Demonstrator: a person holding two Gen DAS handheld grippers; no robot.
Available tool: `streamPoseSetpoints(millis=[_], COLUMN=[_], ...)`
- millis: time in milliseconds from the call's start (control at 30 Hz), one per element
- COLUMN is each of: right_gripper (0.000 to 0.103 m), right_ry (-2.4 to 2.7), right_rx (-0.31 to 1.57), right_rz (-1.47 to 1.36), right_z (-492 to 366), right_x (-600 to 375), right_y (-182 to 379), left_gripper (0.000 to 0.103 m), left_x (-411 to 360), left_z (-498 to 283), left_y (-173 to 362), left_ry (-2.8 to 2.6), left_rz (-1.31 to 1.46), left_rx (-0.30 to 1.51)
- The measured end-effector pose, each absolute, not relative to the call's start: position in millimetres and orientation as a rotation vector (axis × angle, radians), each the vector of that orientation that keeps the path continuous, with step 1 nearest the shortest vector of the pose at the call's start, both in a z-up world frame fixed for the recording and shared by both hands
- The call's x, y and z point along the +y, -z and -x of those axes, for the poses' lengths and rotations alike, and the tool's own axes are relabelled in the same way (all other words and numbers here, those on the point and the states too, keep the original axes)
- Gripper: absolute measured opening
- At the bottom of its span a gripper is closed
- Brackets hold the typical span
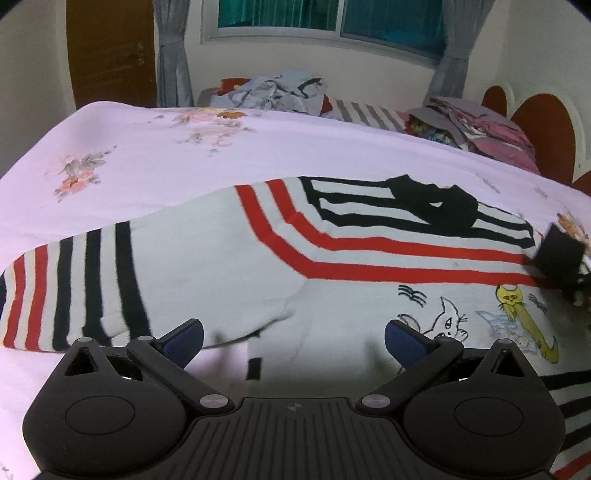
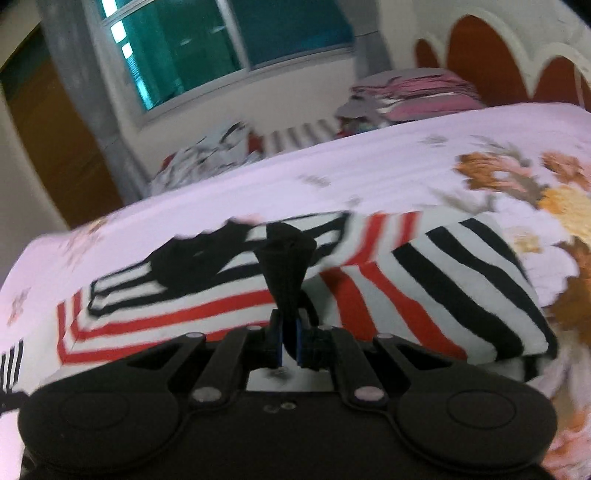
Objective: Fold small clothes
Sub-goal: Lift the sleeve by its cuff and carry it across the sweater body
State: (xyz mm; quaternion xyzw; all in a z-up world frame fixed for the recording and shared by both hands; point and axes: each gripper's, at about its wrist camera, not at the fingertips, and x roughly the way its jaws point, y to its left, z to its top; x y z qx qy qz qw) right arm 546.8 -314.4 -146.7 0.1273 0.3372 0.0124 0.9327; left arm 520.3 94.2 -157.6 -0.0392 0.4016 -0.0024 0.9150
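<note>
The right tool (image 2: 289, 338) was clamped on a black edge of the striped sweater (image 2: 369, 295), the dark fabric bunched up between its pads and rising from them; the sleeve with black stripes lay folded to its right. The left tool (image 1: 293, 334) stood with its two blue pads (image 1: 184, 338) wide apart and nothing between them, hovering just above the sweater's white front near the cartoon cat prints (image 1: 513, 314). One sweater lay spread across the pink floral bed (image 1: 147, 147), its sleeve with red and black bands stretching toward the left of the left wrist view. Two heaps of other clothes sat at the far edge: a pale blue pile (image 1: 273, 92) and a pink pile (image 1: 480, 125). Behind them were a window (image 1: 332, 18) and a wooden door (image 1: 110, 51).
</note>
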Motion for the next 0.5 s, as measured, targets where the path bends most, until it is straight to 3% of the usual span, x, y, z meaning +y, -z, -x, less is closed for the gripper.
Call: streamPoseSetpoints(millis=[400,433,500], right_gripper=[0.008,0.01,0.023], right_ry=[-0.142,-0.136,-0.13], right_rx=[0.802,0.803,0.751], right_rz=[-0.156,-0.155,-0.148], right_z=[-550.6,-549.2,-539.0], right_x=[-229.1,-228.2,-228.8], right_y=[181.4,178.9,164.0], left_gripper=[0.103,0.103,0.103], left_x=[115.1,113.2,104.8], left_z=[-514.4,-515.0,-520.1], left_y=[158.4,157.9,156.7], left_ry=[0.036,0.065,0.142], left_rz=[0.136,0.158,0.23], left_rx=[0.836,0.844,0.856])
